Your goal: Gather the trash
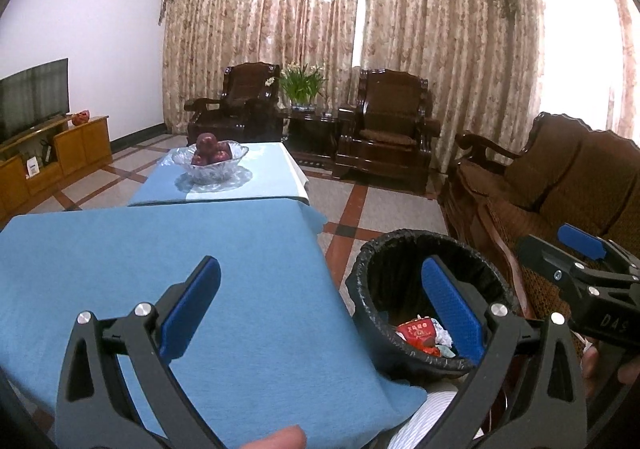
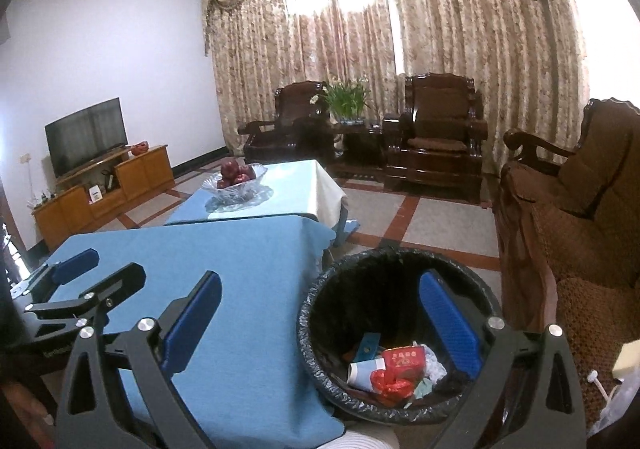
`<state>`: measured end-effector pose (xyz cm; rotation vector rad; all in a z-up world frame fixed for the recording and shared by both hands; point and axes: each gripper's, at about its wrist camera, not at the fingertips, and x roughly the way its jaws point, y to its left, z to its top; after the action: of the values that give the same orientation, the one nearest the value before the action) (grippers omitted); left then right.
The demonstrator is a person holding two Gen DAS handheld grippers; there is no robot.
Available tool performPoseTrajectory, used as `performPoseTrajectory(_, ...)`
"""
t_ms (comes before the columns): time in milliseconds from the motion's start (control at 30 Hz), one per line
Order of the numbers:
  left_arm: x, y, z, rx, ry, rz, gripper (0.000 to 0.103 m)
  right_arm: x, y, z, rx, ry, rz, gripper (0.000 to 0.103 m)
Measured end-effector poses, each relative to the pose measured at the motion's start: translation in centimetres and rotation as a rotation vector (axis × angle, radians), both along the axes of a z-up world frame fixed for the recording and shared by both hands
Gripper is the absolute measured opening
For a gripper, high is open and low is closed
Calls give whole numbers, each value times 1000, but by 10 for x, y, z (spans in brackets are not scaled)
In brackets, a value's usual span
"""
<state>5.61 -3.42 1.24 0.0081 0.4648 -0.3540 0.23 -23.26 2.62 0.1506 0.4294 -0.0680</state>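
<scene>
Left tool point(image 1: 320, 297) wide open, nothing held, hanging over the right edge of the blue-covered table point(image 1: 160, 269). Right tool point(image 2: 320, 309) also wide open and empty, spanning the table's right edge and the bin point(image 2: 320, 305). Bin has a black liner and sits on the floor just beside the table's right edge. Trash point(image 2: 394, 367) lies at the bin bottom: red packet, paper cup, crumpled paper. Fruit bowl point(image 1: 210, 163) on the far table.

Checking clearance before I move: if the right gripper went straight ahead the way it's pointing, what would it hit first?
Probably the near table's blue cloth, close to its right edge. The open right gripper straddles that edge and the trash bin; depth is unclear.
</scene>
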Motion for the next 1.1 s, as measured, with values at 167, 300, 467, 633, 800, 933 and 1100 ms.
performPoseTrajectory(167,-3,1,3,-1,-8,8,98,1,0,2,3,-2,3,97)
performPoseTrajectory(300,-5,2,5,-5,-16,10,98,1,2,1,-4,-5,5,97)
performPoseTrajectory(467,-10,0,4,-4,-21,11,98,1,5,0,-14,-7,11,97)
performPoseTrajectory(633,-9,1,5,-6,-19,13,98,0,5,1,-17,-9,12,97)
performPoseTrajectory(800,-10,2,6,-5,-22,14,98,-1,6,1,-20,-9,15,97)
performPoseTrajectory(933,-9,3,6,-5,-21,14,98,-1,7,2,-21,-9,18,97)
performPoseTrajectory(1100,-10,2,6,-6,-22,17,98,-1,8,3,-22,-10,20,97)
